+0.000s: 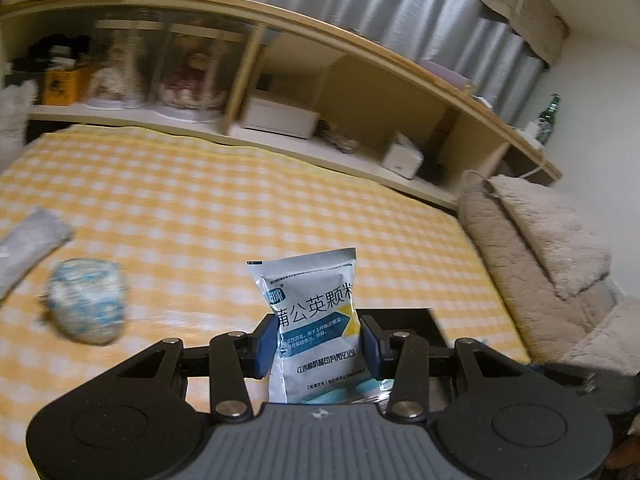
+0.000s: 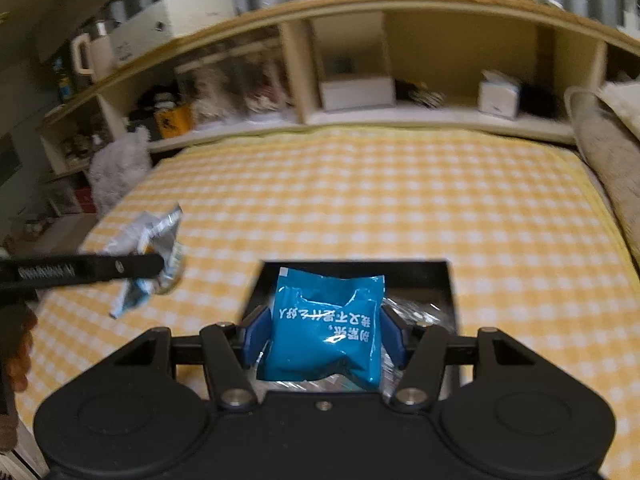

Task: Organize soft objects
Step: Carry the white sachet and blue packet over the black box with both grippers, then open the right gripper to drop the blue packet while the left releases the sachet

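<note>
My left gripper (image 1: 319,338) is shut on a white and blue sachet (image 1: 316,312) with Chinese print, held upright above the yellow checked bed. The same sachet (image 2: 154,256) and the left gripper's finger (image 2: 92,270) show at the left of the right wrist view. My right gripper (image 2: 324,334) is shut on a blue packet (image 2: 328,328), held over a black tray (image 2: 448,280) that holds clear wrappers. The tray's edge (image 1: 420,316) also shows behind the left gripper. A blue-patterned soft bundle (image 1: 88,300) lies on the bed at the left.
A grey folded cloth (image 1: 28,244) lies at the bed's left edge. Beige plush blankets (image 1: 560,240) are piled on the right. A wooden headboard shelf (image 2: 400,116) with boxes, dolls and a bottle (image 1: 548,120) runs along the back. A white plush toy (image 2: 116,168) stands at the left.
</note>
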